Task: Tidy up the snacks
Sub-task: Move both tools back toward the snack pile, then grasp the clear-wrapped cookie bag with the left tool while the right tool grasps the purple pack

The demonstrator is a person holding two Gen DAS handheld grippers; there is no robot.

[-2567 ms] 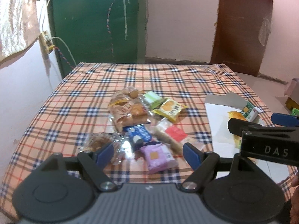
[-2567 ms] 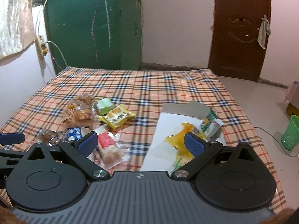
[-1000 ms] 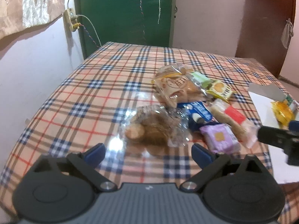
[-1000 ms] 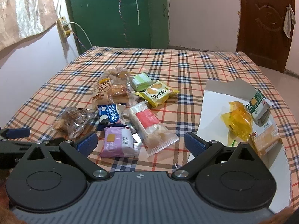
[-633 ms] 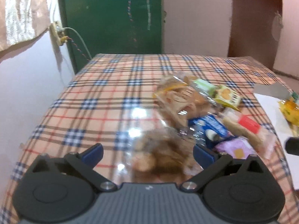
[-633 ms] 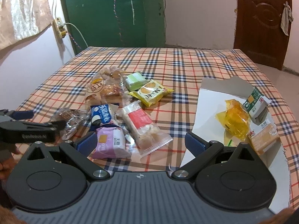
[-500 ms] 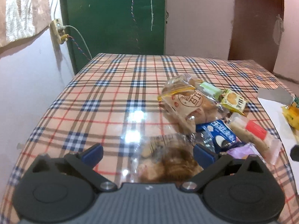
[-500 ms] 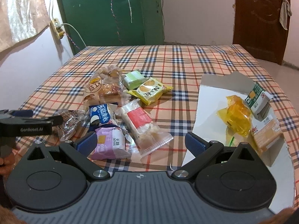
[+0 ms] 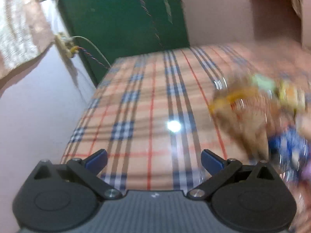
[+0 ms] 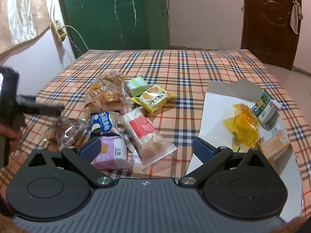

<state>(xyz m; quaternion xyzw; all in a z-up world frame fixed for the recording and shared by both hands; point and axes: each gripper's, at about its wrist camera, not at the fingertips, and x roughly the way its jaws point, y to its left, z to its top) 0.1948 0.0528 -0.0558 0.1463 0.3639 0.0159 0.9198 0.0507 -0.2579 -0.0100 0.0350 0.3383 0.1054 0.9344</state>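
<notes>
A pile of wrapped snacks lies on the plaid tablecloth (image 10: 186, 66): a clear cookie bag (image 10: 64, 130), a blue packet (image 10: 103, 124), a purple packet (image 10: 112, 153), a red-and-white packet (image 10: 143, 130), a yellow packet (image 10: 153, 98), a green packet (image 10: 137, 85) and a bread bag (image 10: 105, 97). My right gripper (image 10: 146, 150) is open just in front of the purple and red-and-white packets. My left gripper (image 9: 153, 160) is open with only tablecloth between its fingers. Its view is motion-blurred, with the snacks smeared at the right. From the right wrist, its dark fingers (image 10: 48, 109) hover just above the cookie bag.
A white open box (image 10: 215, 116) on the right holds a yellow-orange bag (image 10: 243, 126), a green-and-white carton (image 10: 265, 104) and a brown biscuit pack (image 10: 276, 145). A wall with a socket and cable (image 10: 58, 31) borders the table's left side. A green door stands behind.
My left gripper has swung left and lifted; the cookie bag that sat between its fingers is out of its view. My right gripper has barely moved.
</notes>
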